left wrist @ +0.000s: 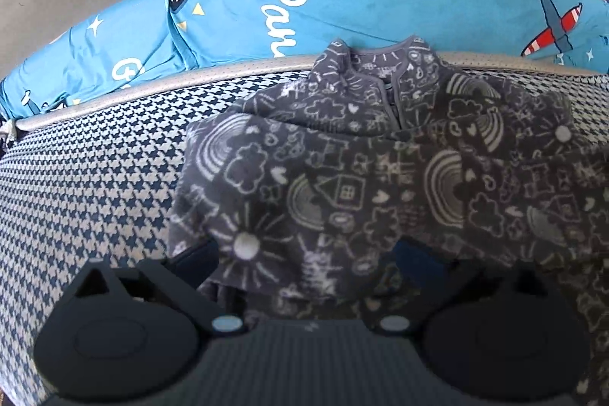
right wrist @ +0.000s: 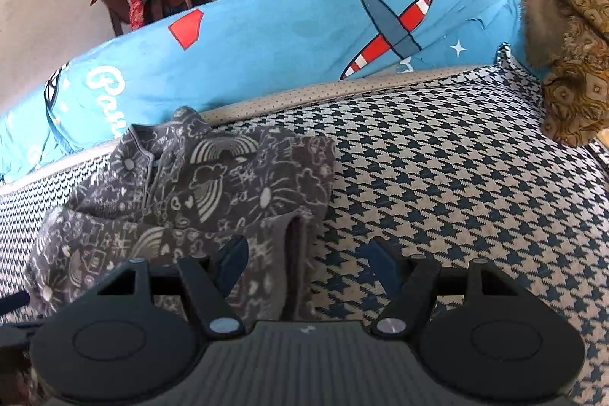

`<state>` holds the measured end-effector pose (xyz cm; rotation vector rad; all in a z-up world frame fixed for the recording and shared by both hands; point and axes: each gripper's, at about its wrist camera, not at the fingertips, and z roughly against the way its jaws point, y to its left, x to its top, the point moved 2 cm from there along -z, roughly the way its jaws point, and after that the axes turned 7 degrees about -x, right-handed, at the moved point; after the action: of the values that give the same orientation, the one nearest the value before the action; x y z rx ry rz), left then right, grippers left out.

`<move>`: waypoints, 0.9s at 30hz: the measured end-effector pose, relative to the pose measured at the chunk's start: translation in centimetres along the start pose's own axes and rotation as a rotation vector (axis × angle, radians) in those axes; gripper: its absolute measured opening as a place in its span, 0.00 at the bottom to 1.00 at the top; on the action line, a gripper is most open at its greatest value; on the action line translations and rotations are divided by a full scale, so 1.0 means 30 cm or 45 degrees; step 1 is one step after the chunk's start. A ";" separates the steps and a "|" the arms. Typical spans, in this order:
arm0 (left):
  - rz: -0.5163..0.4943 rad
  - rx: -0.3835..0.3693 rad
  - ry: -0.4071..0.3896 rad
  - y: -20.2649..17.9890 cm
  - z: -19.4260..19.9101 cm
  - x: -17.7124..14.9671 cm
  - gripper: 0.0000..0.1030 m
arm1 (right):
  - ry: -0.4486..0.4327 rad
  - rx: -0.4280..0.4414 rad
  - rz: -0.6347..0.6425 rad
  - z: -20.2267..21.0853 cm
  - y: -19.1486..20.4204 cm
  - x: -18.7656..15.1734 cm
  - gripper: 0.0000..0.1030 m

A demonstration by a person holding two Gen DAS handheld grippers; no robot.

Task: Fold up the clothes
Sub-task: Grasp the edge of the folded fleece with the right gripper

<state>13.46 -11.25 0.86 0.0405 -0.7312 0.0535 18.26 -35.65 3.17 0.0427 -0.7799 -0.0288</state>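
Lying on a houndstooth-patterned cushion [right wrist: 437,158], a grey fleece top [left wrist: 380,170] printed with white doodles of rainbows, clouds, hearts, suns and houses is partly folded, its lower half doubled up toward the zippered collar [left wrist: 388,78]. The collar end rests against the blue cover [left wrist: 342,6] at the back of the seat, which bears white script beginning "Par", the rest being hidden by the top, plus a red-and-white striped aeroplane [right wrist: 396,29] and a red shape. The left gripper [left wrist: 308,253] stands wide, its fingers on either side of the near folded edge of the garment. The right gripper [right wrist: 304,261] is likewise spread wide over the top's right edge, one finger above the fabric, the other above bare cushion. A brown patterned pillow [right wrist: 571,78] sits at the far right corner.
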 end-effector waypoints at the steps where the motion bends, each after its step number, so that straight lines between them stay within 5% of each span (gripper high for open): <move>1: 0.007 -0.008 -0.008 0.003 -0.001 0.007 1.00 | 0.002 -0.003 0.009 -0.007 -0.006 0.001 0.68; 10: 0.000 0.037 0.042 0.015 -0.108 -0.026 1.00 | 0.084 0.058 -0.079 -0.096 -0.053 0.003 0.68; 27: -0.013 0.033 0.020 0.008 -0.101 -0.038 1.00 | 0.031 0.087 -0.077 -0.218 -0.003 -0.003 0.73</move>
<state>14.63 -10.88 -2.15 0.0685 -0.7143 0.0538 22.80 -35.57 -1.53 0.1313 -0.7549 -0.0586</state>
